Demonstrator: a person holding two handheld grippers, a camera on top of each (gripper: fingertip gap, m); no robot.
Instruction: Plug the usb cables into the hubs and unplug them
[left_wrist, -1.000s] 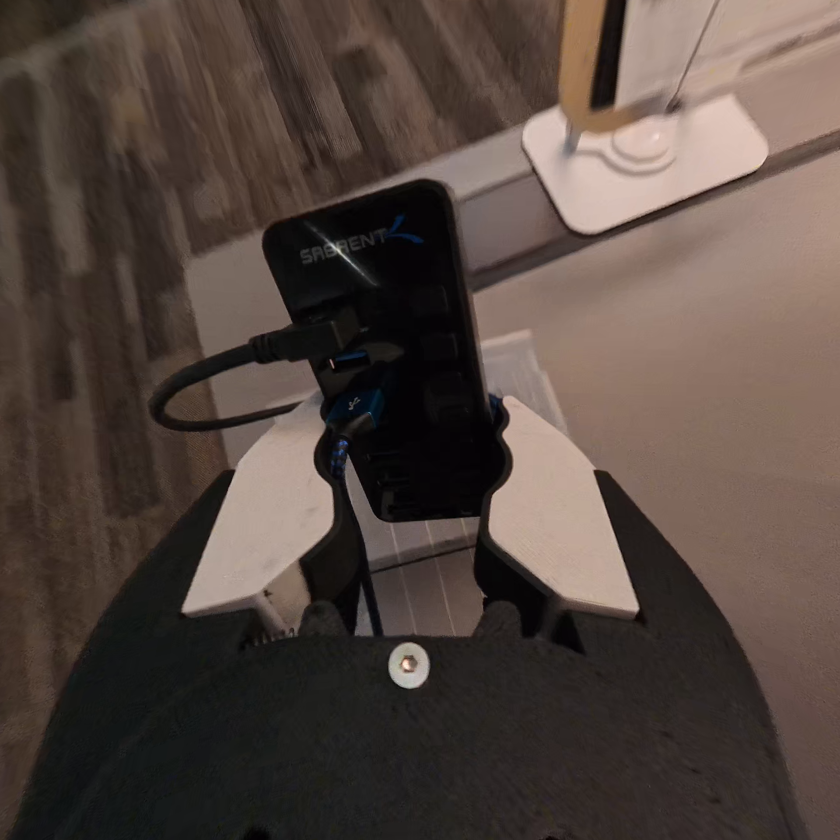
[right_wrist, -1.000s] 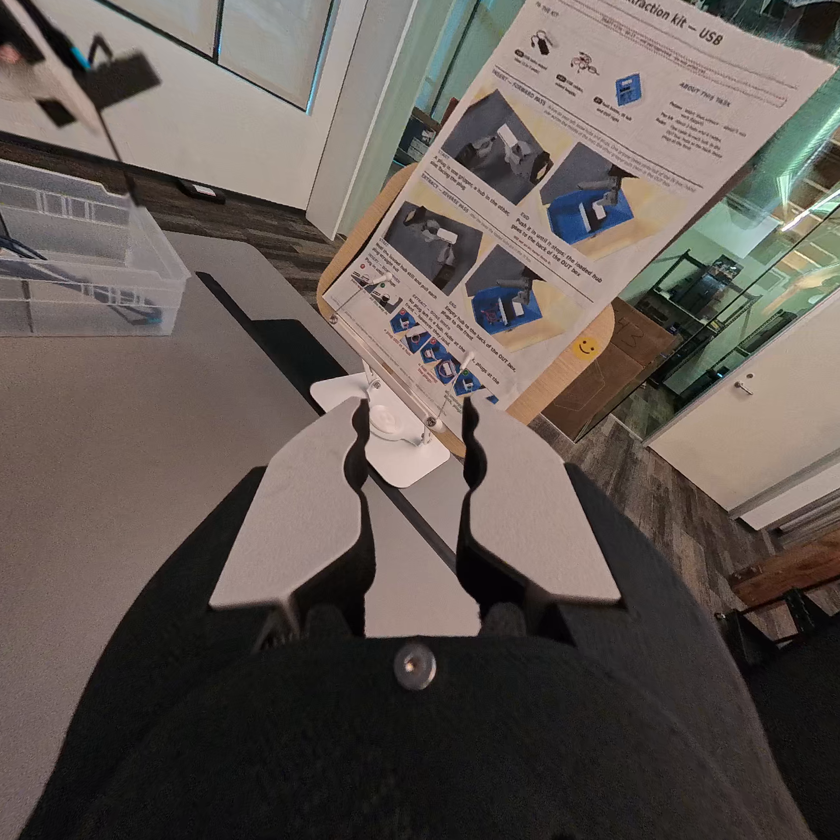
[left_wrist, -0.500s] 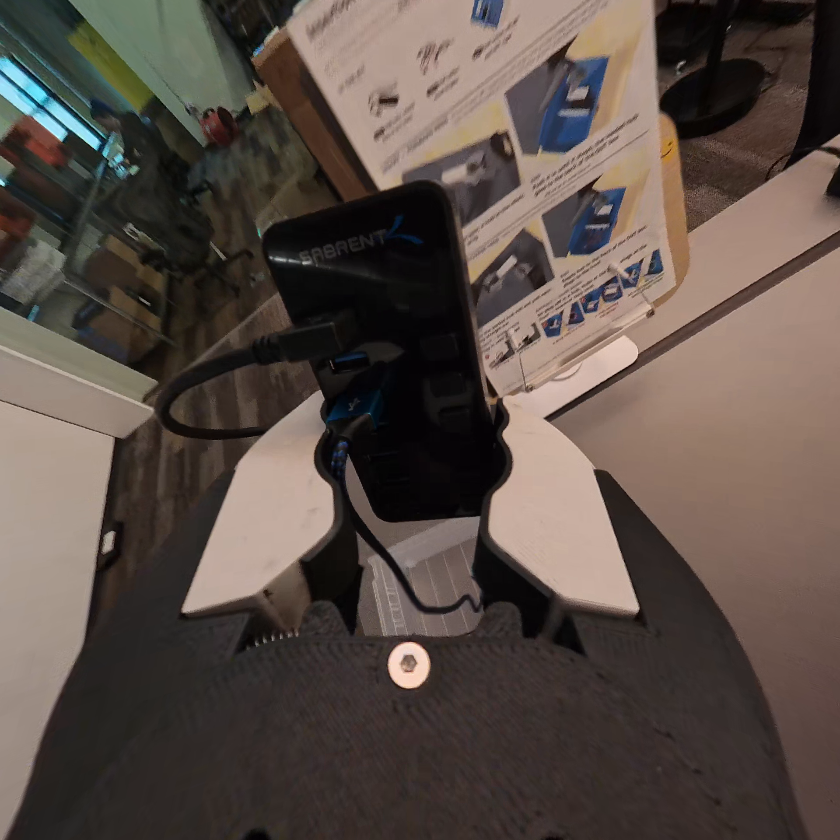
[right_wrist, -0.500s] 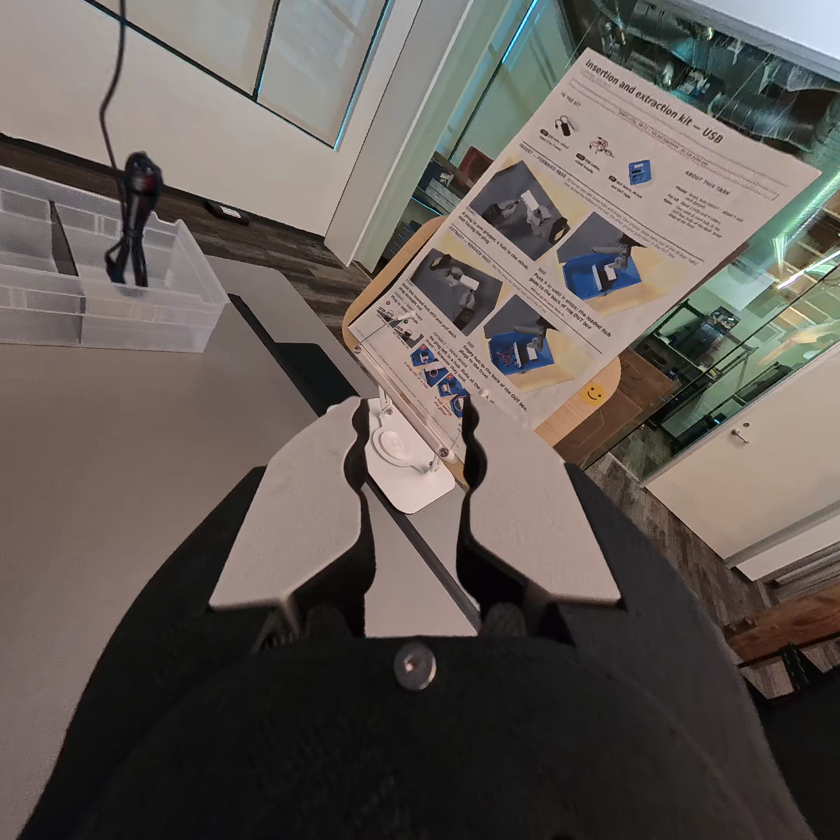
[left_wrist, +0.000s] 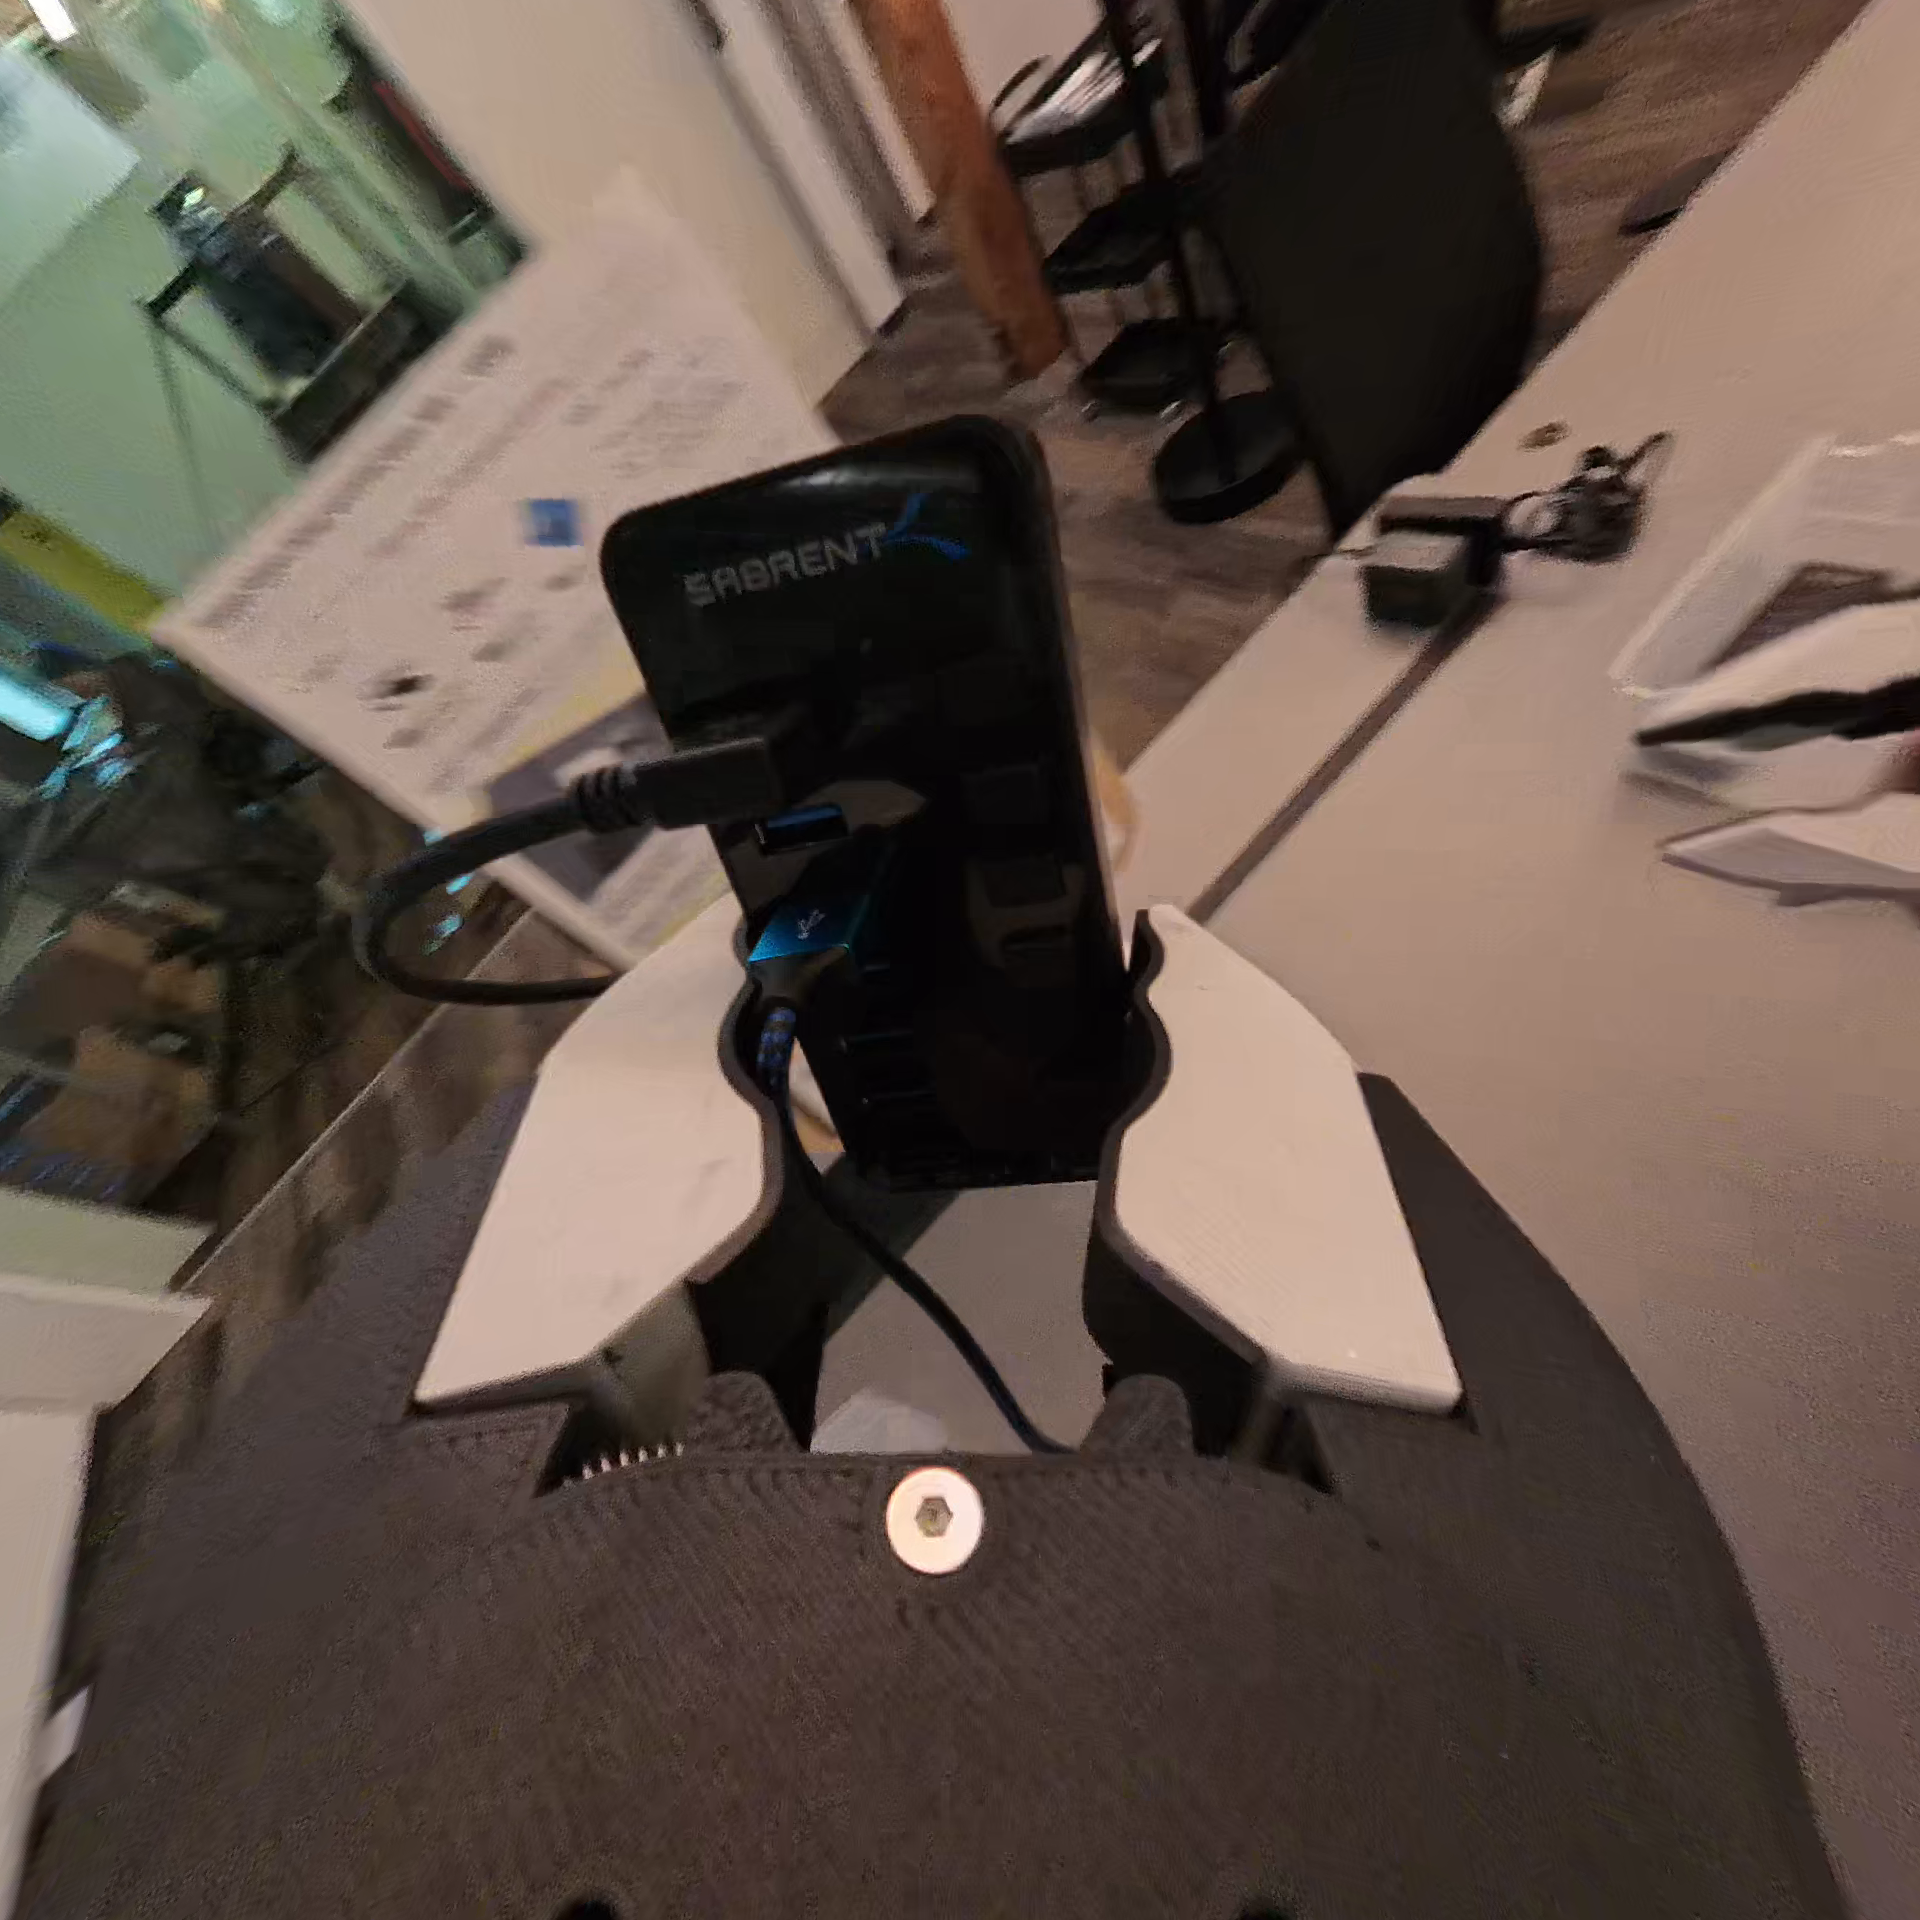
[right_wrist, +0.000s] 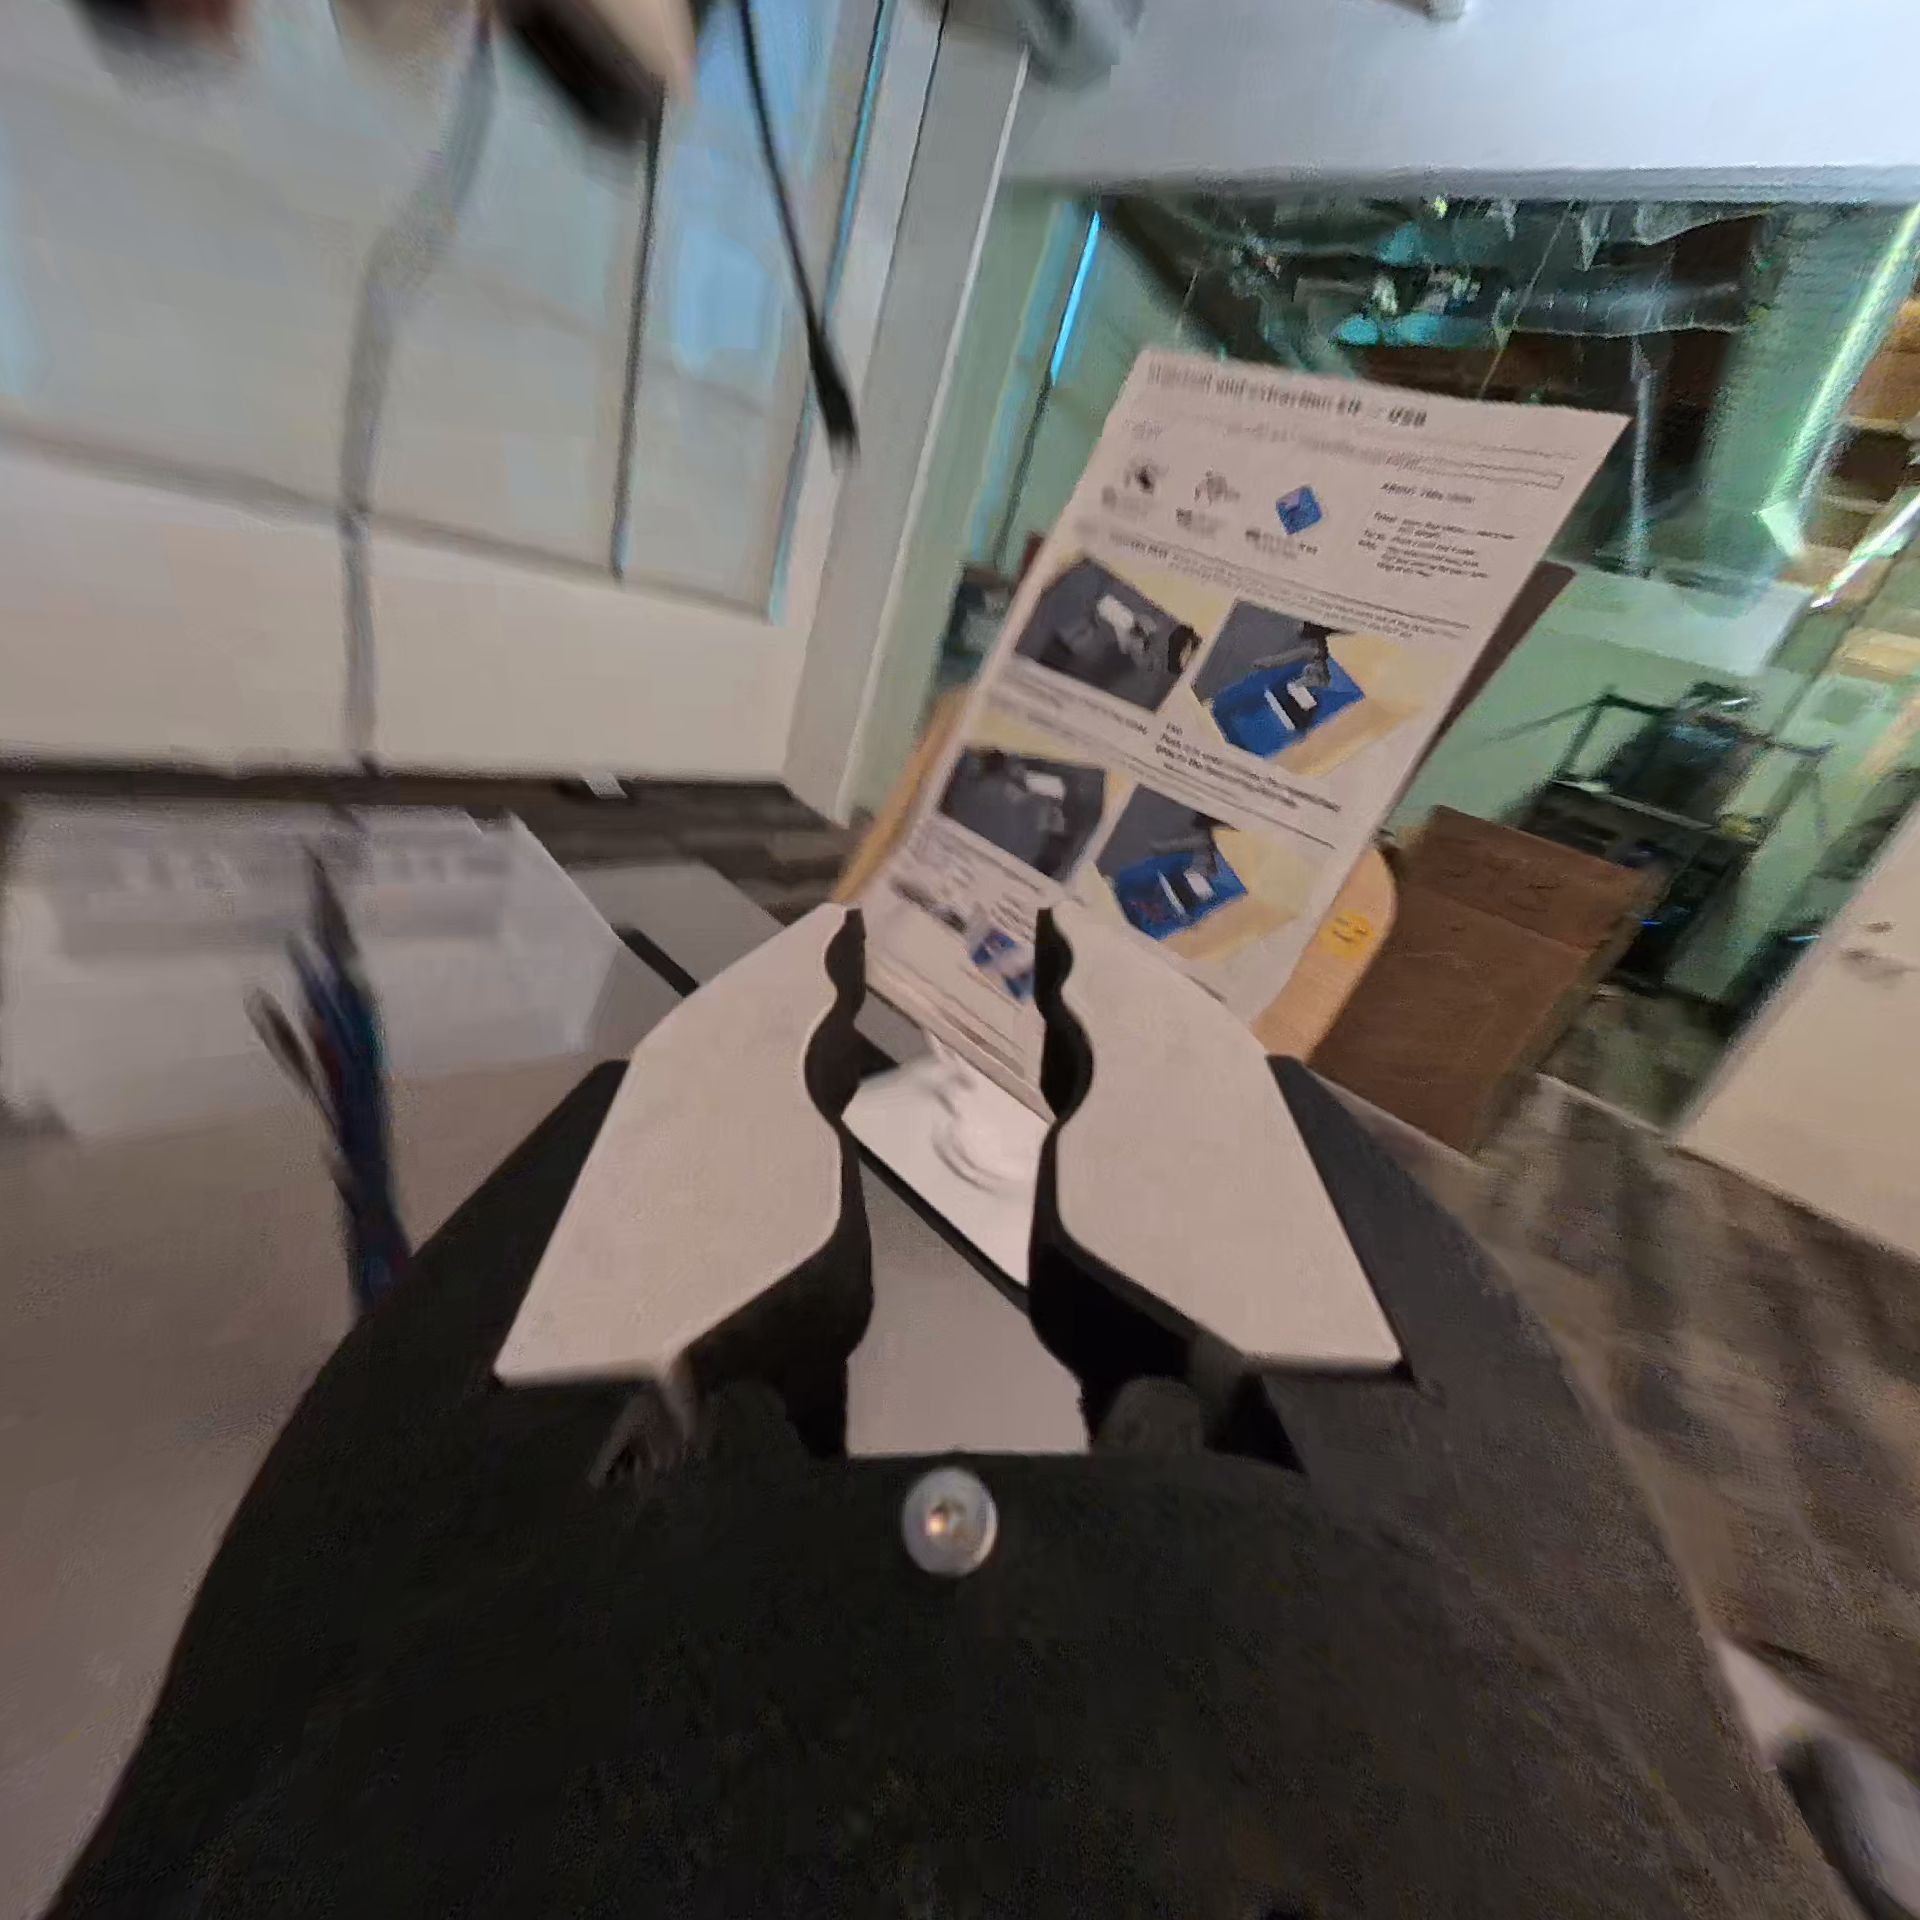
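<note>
I'm working in what looks like an office or lab space: long pale grey desks, a dark office chair, grey wood-look flooring, glass partition walls and a printed white instruction sheet on a white stand; brown cardboard boxes sit behind it.

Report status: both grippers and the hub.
Left gripper shut on black hub. Blue braided cable plugged in. Right gripper open, empty.
</note>
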